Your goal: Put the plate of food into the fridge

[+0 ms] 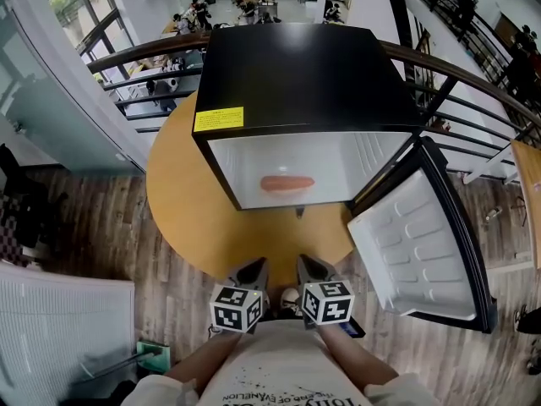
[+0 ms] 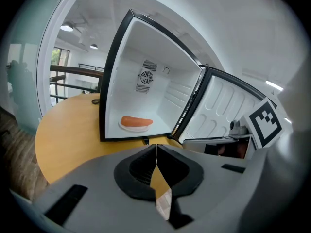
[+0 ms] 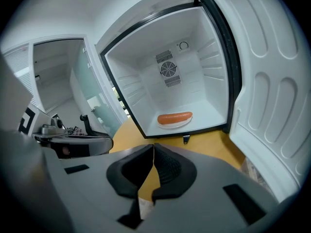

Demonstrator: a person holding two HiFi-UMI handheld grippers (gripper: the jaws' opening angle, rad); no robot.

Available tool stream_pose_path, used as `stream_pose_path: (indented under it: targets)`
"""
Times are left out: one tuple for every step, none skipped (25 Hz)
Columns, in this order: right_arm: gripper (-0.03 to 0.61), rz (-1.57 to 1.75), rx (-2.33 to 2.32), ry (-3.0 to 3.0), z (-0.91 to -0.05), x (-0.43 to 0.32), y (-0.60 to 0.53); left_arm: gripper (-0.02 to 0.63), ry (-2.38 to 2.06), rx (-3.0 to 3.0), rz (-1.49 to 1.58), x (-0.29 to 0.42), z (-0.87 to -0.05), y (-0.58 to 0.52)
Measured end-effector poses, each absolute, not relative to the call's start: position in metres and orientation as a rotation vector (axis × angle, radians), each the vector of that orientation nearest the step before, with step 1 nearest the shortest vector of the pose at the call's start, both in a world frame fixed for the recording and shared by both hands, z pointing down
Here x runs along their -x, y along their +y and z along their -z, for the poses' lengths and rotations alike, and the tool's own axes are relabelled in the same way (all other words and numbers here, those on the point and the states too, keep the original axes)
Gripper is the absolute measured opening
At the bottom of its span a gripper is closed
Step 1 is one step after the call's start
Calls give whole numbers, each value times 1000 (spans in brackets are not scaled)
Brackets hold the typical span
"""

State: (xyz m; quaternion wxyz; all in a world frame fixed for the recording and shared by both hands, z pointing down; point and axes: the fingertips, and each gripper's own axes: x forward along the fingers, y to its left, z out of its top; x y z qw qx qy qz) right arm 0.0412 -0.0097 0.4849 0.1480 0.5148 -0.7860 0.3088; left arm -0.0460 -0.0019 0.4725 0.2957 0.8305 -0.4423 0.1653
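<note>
Left gripper [image 1: 257, 265], right gripper [image 1: 303, 260] closed — 1 plate [image 2: 132, 129] in 1 fridge [image 1: 296, 74].

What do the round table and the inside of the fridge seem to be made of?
Round table: probably wood or laminate, matte, judging by its even orange-brown tone. Fridge interior: likely moulded white plastic, smooth, given the ribs formed in its side walls.

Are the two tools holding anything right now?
Nothing is held. The left tool and the right tool are both shut and empty. The plate sits inside the fridge.
</note>
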Motion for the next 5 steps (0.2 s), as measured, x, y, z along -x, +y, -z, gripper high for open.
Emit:
stream_pose_path:
  targets:
    - [28, -889, -1482, -2259, -485, -41, -9, 25, -1176, -2209, -440, 46, -473, -1]
    - [28, -891, -1484, -2258, -486, -42, -9, 25, -1175, -2208, -440, 47, -473, -1]
    - [28, -893, -1486, -2257, -487, -42, -8, 25, -1174, -2207, -440, 47, -474, 0]
    - [28, -894, -1489, -2255, -487, -42, -8, 25, -1173, -2207, -441, 48, -474, 1]
    - [29, -895, -1491, -2253, -487, -42, -8, 25, -1173, -2206, -441, 48, -474, 1]
